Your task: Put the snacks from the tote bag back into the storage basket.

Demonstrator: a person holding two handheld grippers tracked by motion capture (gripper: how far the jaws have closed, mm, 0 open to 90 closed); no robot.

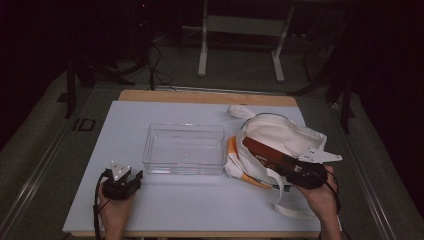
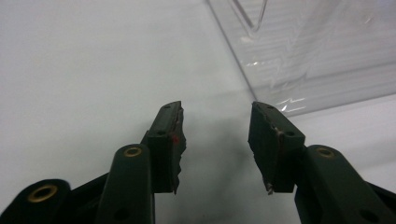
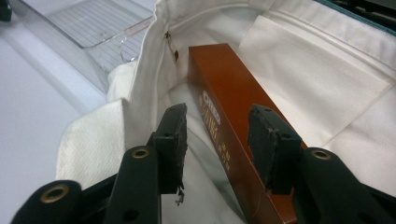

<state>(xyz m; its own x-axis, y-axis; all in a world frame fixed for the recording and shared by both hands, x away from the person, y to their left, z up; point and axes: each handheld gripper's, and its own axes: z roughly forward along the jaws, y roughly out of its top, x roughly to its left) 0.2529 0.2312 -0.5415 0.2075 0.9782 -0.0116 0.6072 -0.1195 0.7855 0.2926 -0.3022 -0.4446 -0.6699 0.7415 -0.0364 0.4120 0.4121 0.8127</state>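
A long brown box [image 1: 265, 151] [image 3: 219, 79] sticks out of the mouth of a white cloth bag [image 1: 280, 132] [image 3: 317, 79] at the table's right. My right gripper [image 1: 295, 172] [image 3: 217, 116] is shut on the box's near end, with one jaw on each long side. At the front left, my left gripper [image 1: 135, 176] [image 2: 216, 116] rests low over the white table surface. It stands open with nothing between its jaws and points toward the near left corner of a clear plastic container [image 1: 185, 126] [image 2: 317, 56].
The clear container [image 3: 93, 23] sits mid-table, just left of the bag, with nothing in it. The bag's straps [image 1: 287, 210] trail toward the front edge. A white mat [image 1: 200, 200] covers the wooden table. Beyond the table stand dark chairs and a white frame [image 1: 240, 30].
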